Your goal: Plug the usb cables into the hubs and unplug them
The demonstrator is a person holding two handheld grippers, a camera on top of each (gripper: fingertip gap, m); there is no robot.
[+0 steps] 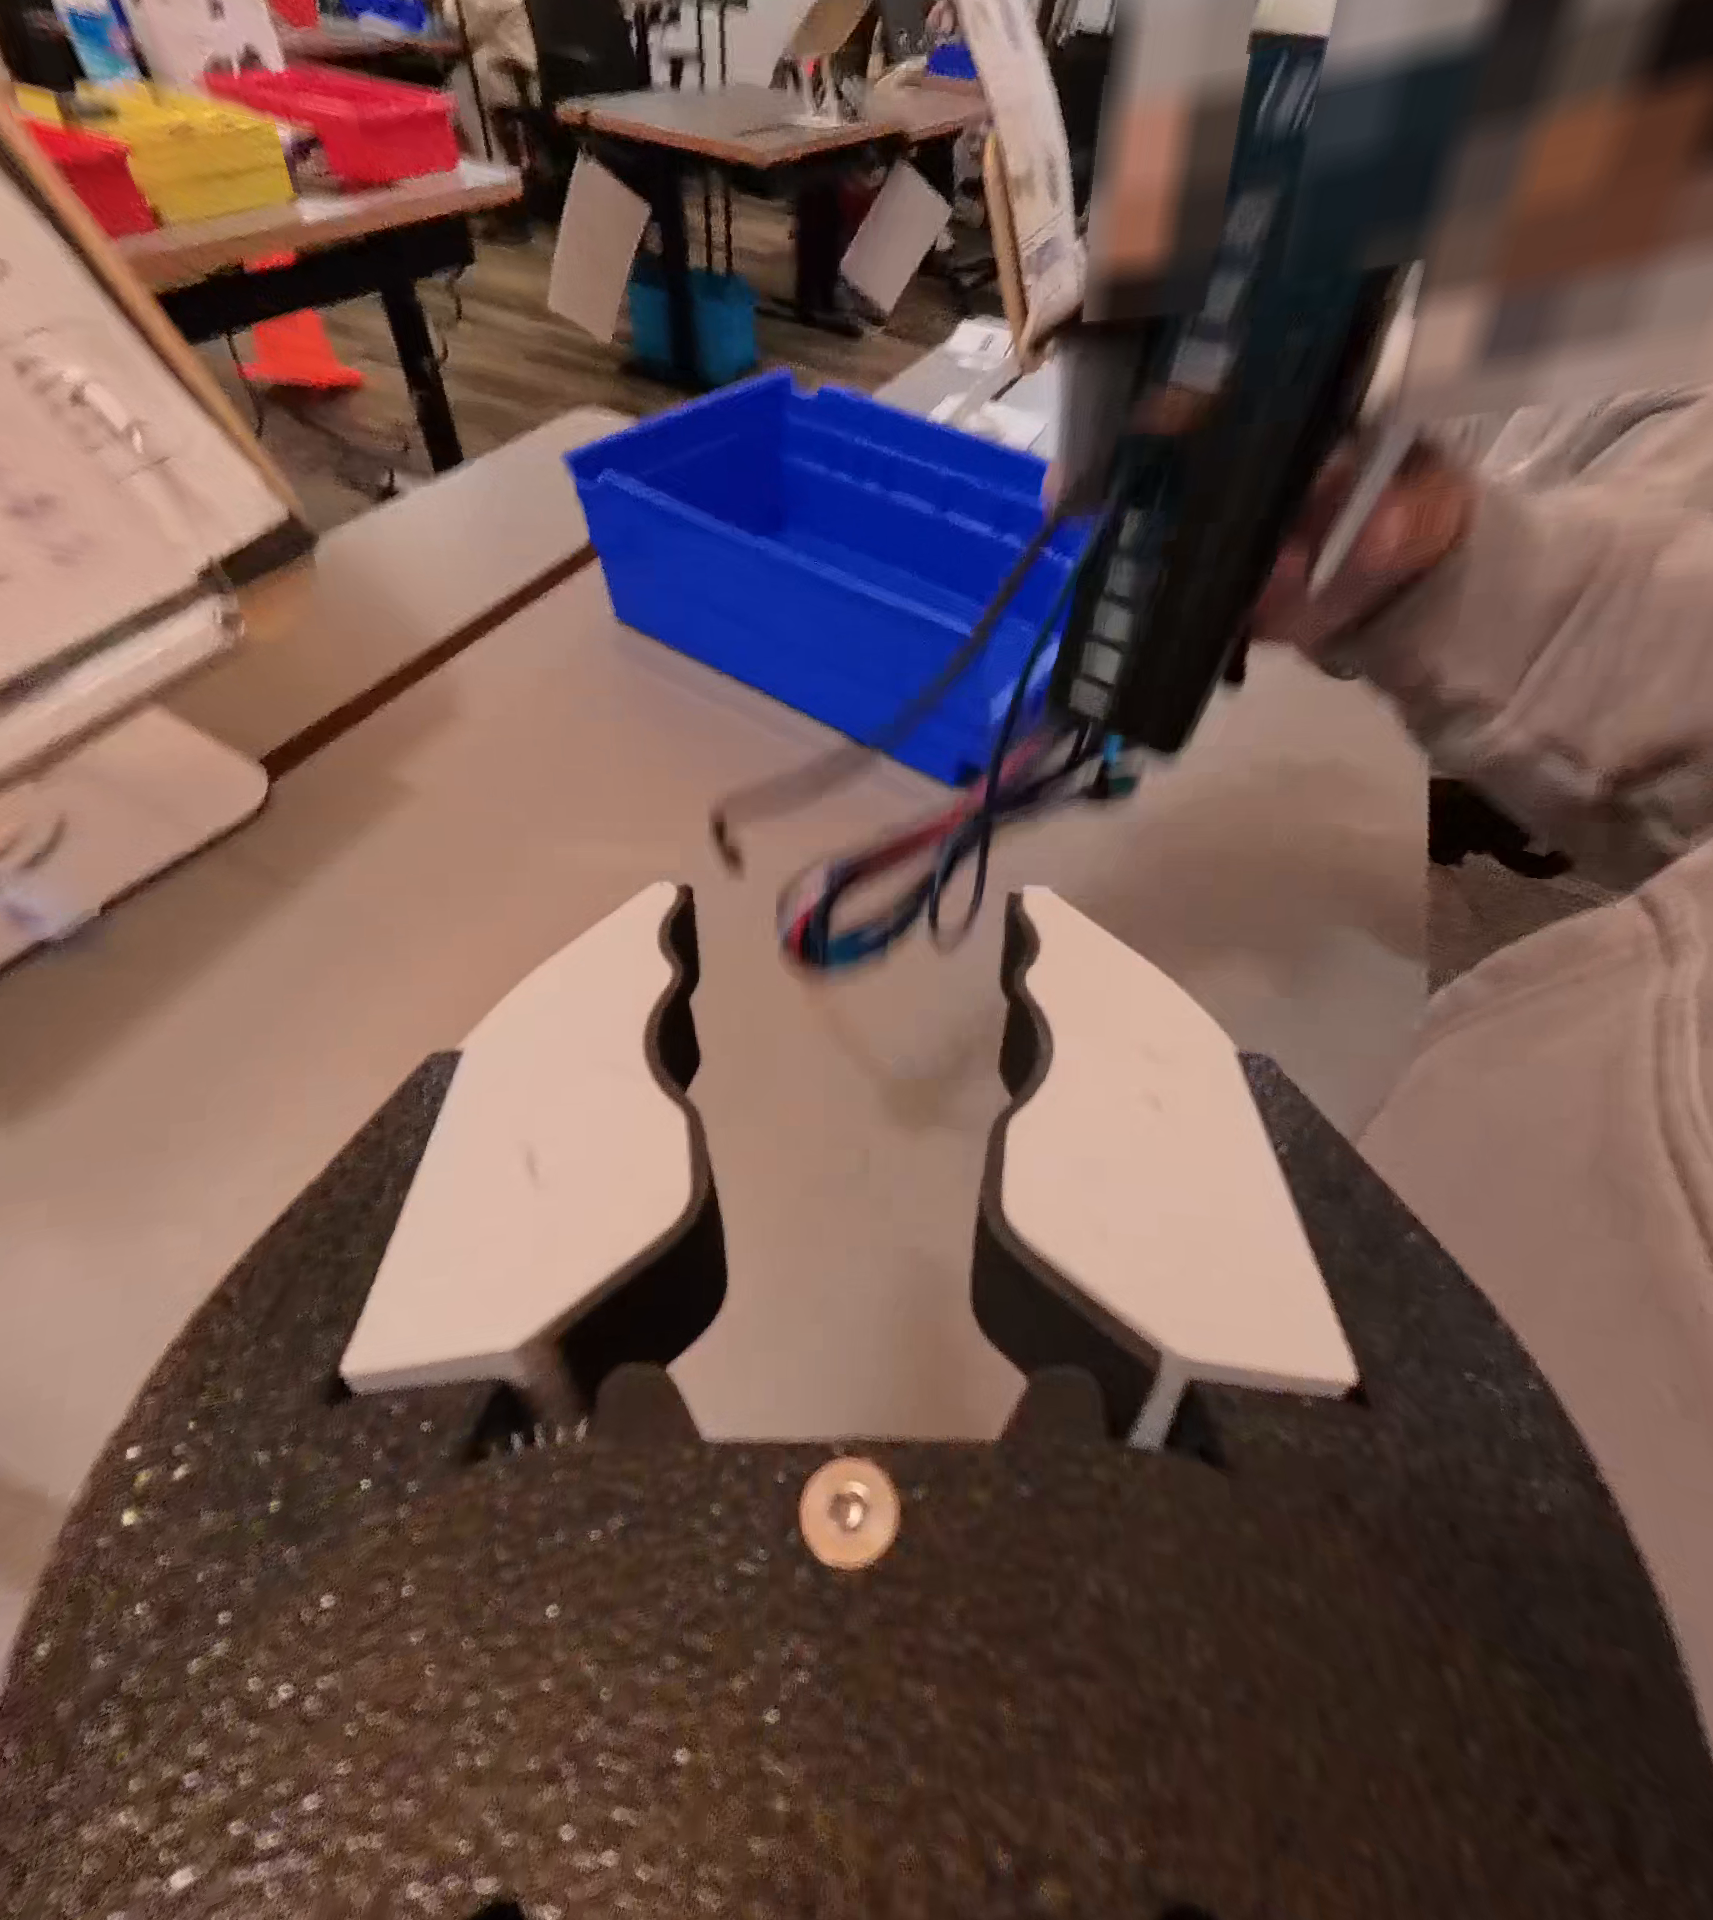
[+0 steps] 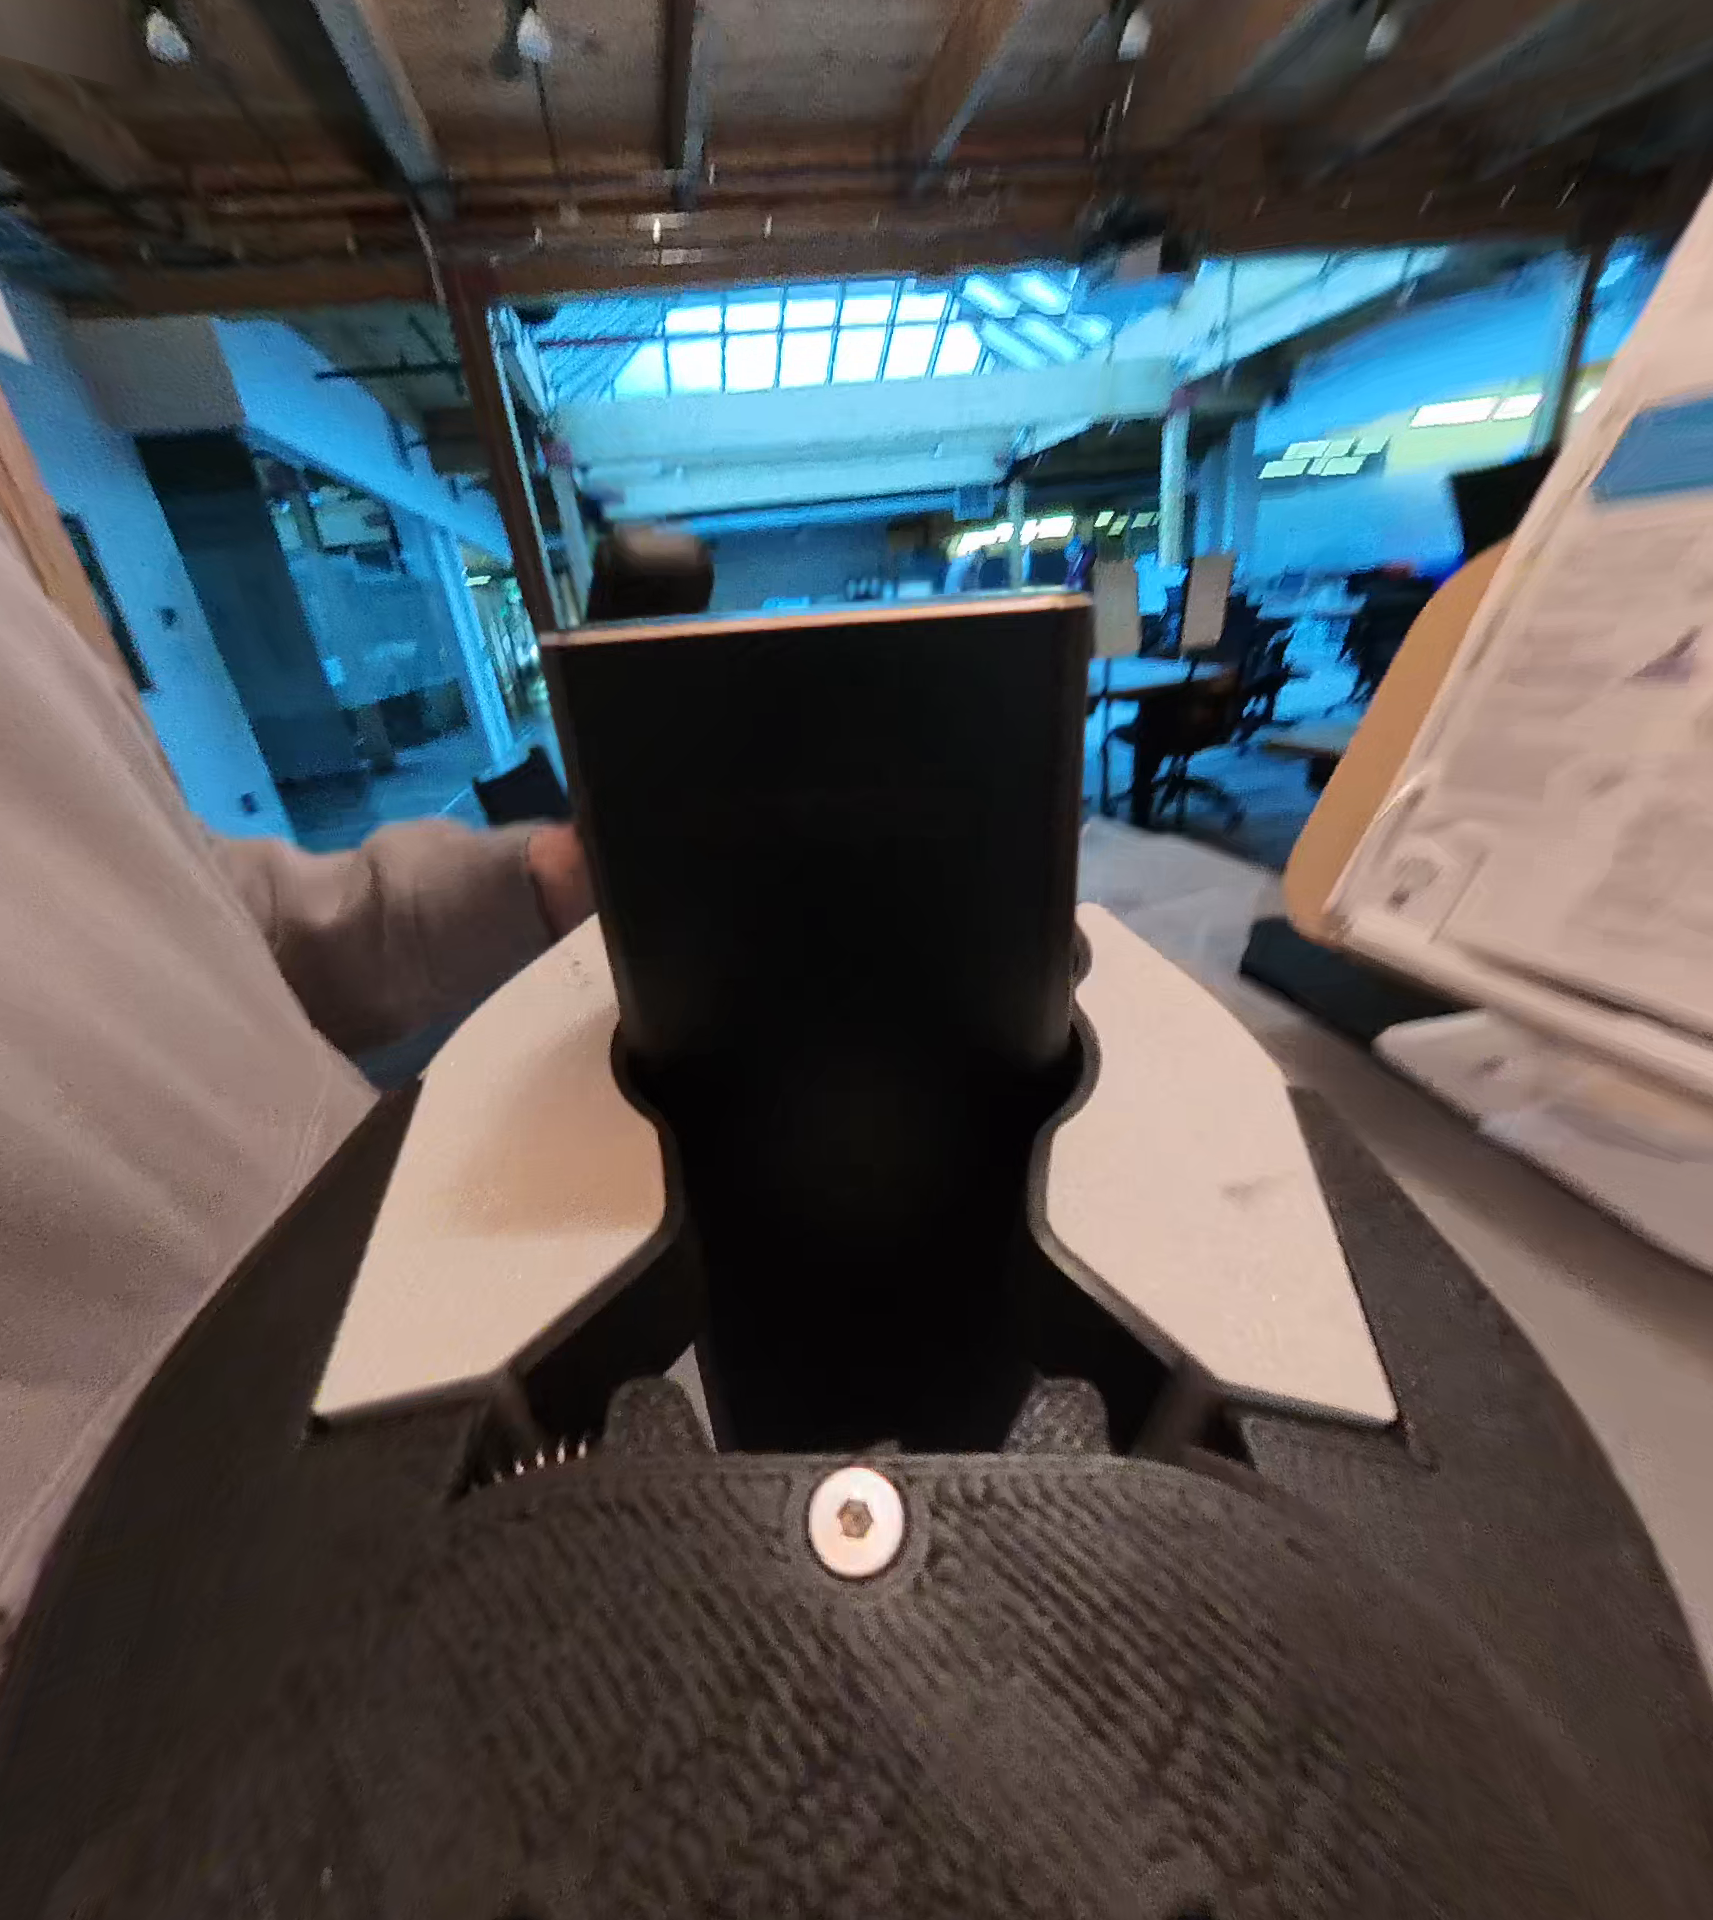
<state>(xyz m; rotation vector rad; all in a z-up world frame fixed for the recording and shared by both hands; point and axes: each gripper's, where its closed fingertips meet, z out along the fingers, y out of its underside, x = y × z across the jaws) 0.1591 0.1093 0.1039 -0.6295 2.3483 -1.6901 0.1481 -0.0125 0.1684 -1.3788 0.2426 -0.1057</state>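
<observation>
Hub (image 2: 821, 831) clamped in right tongs (image 2: 847, 977), left tongs (image 1: 850, 914) spread, labels blurred

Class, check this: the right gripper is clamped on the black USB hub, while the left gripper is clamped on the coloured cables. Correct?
Not quite. The left gripper is open and empty in the left wrist view; the coloured cables dangle from the black USB hub, which the right gripper does clamp.

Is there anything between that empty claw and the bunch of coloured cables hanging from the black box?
Nothing visible. The left gripper is open and empty, and the cables dangle just beyond its fingertips over bare table. The blue bin sits farther back, behind the hub.
</observation>
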